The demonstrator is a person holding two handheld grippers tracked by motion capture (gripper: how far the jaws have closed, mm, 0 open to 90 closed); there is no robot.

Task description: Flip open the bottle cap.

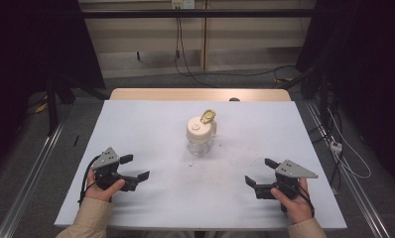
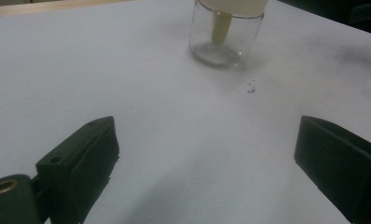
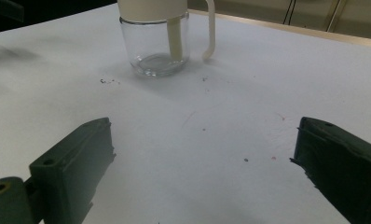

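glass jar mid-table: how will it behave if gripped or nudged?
The jar has smooth clear walls, so it is probably rigid, breakable and a bit slippery. It looks empty, likely light. The lid and raised flap may make it top-heavy under a high push.

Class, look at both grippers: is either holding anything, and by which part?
Nothing is held. The left gripper and right gripper are open, apart from the jar.

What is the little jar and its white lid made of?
The jar looks like clear glass: you see the table through it, and its base shines. The lid seems matte cream plastic, like the handle. The yellowish flip cap looks glossy, maybe plastic too.
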